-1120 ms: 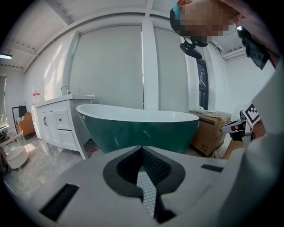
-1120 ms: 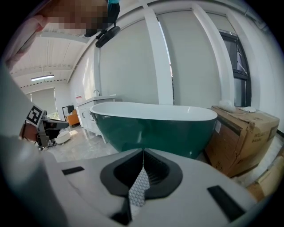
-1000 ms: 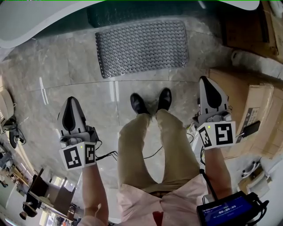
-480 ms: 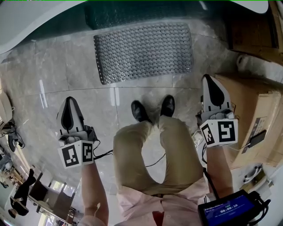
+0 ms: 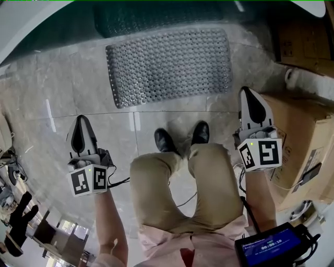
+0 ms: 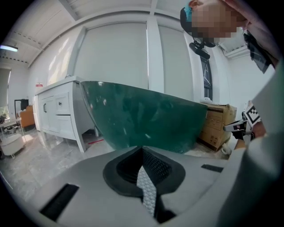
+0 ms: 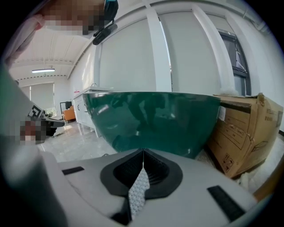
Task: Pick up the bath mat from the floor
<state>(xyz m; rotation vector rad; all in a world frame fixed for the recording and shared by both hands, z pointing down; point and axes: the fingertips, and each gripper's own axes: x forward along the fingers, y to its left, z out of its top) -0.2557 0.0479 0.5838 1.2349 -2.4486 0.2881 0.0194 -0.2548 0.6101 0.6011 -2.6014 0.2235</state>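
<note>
A grey, bumpy bath mat lies flat on the marble floor in front of the dark green bathtub. My left gripper hangs shut to the left of the person's legs, short of the mat's near left corner. At the right, my right gripper is shut too, beside the mat's near right corner. Neither one holds anything. In the left gripper view the closed jaws face the green tub; the right gripper view shows its jaws closed before the same tub. The mat is hidden in both gripper views.
Cardboard boxes stand at the right, close to my right gripper, and show again as a box beside the tub. The person's black shoes stand on the floor between the grippers. A white cabinet is at the left.
Both grippers have sunk toward the floor and the person has crouched lower. The mat looks larger and nearer. The jaws stayed shut.
</note>
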